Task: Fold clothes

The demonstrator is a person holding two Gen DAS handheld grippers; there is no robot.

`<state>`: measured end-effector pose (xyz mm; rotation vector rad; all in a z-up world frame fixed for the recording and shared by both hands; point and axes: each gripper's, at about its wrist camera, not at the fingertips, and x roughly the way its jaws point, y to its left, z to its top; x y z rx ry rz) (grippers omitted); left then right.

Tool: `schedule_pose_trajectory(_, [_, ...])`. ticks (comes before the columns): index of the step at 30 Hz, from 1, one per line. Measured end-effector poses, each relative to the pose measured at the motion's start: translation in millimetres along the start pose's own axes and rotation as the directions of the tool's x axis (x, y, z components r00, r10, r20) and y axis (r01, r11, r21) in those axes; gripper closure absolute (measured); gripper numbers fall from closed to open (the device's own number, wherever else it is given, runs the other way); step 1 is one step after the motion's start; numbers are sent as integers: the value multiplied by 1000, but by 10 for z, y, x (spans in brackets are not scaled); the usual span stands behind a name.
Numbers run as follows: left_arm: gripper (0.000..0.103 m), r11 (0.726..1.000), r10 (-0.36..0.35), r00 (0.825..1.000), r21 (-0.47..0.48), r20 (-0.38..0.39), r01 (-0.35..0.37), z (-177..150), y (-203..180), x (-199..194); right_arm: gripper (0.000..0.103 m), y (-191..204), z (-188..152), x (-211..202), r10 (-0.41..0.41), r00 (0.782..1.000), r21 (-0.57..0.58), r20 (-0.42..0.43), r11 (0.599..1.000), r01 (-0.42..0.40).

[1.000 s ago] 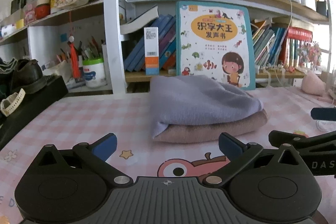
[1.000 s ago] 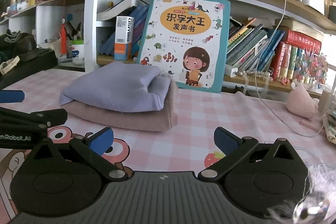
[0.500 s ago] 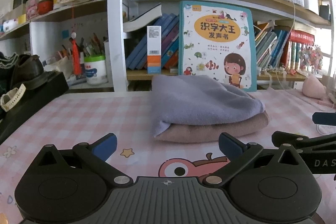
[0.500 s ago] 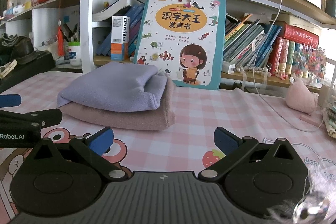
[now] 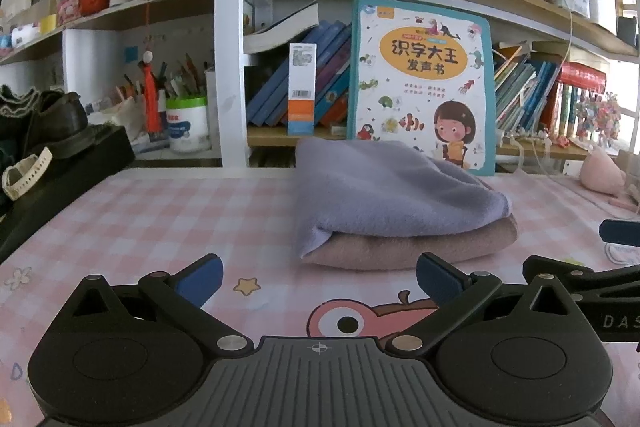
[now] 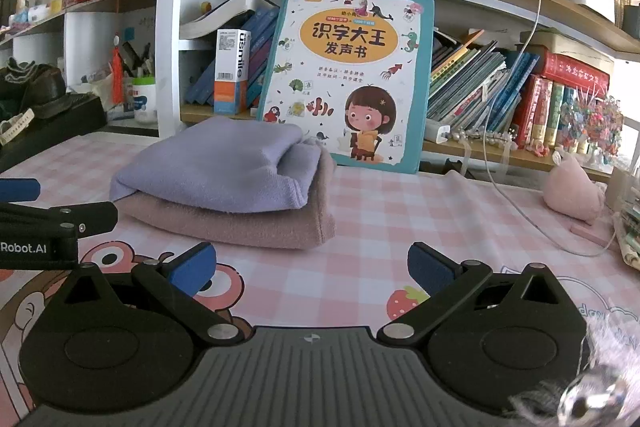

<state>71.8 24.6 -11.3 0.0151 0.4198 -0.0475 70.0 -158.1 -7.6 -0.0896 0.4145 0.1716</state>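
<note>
A folded lilac cloth (image 5: 384, 187) (image 6: 216, 167) lies on top of a folded dusty-pink cloth (image 5: 408, 247) (image 6: 240, 227) on the pink checked table mat (image 5: 160, 219) (image 6: 420, 227). My left gripper (image 5: 320, 279) is open, its blue-tipped fingers apart and empty, just in front of the stack. My right gripper (image 6: 312, 267) is open too, empty, a little in front and to the right of the stack. Each gripper's side shows at the edge of the other's view.
A large children's book (image 5: 420, 87) (image 6: 348, 75) leans on the bookshelf right behind the stack. A black box with shoes (image 5: 48, 147) stands at the left. A pink pouch (image 6: 572, 191) and a white cable (image 6: 520, 207) lie at the right.
Both grippers have drawn slightly back and up from the stack; the stack itself has not moved. Both stay open.
</note>
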Motion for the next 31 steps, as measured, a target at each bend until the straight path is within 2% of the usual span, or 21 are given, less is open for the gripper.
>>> schedule_pose_trajectory(24, [0,1000,-1,1000,-17,5,1,-3,23,-7,0,-14,2,33,10,1000,13,-20,1000,-9])
schedule_pose_trajectory(31, [0,1000,17,1000,17,7,-17,2,-38,-8,0,-24,6,39,11,1000,17,-25,1000,-11])
